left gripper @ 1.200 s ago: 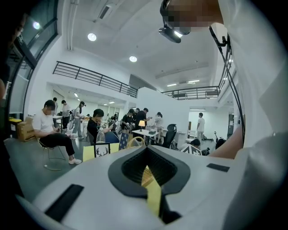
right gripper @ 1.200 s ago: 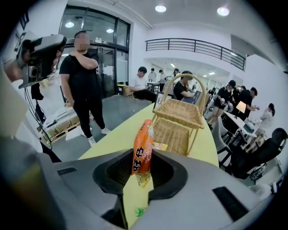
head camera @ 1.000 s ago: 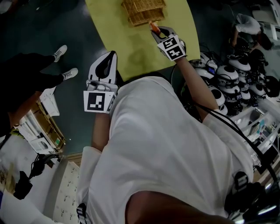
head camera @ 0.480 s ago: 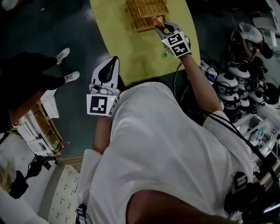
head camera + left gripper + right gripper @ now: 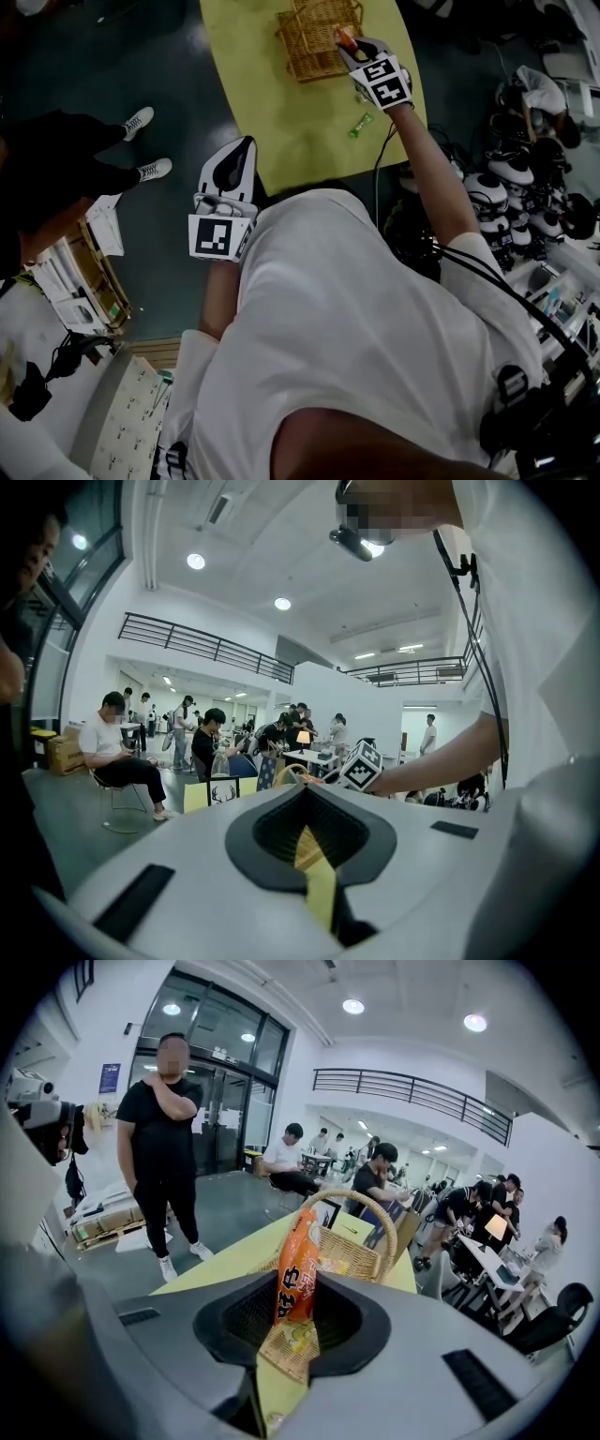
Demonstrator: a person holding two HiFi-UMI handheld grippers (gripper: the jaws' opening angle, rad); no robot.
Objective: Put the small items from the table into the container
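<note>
Dark grey floor fills the left of the head view, where a bystander in black stands in white sneakers (image 5: 141,117), well apart from the work. Next comes the left gripper (image 5: 247,142), held off the near edge of the yellow-green table (image 5: 262,103). Its jaws are drawn nearly together with only a thin slit between them and nothing in it, so it appears to be idling. Further right, at the far end of the table, sits the wicker basket (image 5: 314,47) with its arched handle. At the basket's right rim is the right gripper (image 5: 352,51), its jaws clamped on the lower end of an orange snack packet (image 5: 298,1260) that stands upright out of them, with the basket just beyond it in the right gripper view. The step in hand looks like delivering this packet. The next move calls for bringing it fully over the basket's opening, clear of the handle, tipping it down and parting the jaws. A small green item (image 5: 360,125) lies on the table below the right gripper, near the right edge, and is probably the next pick.
</note>
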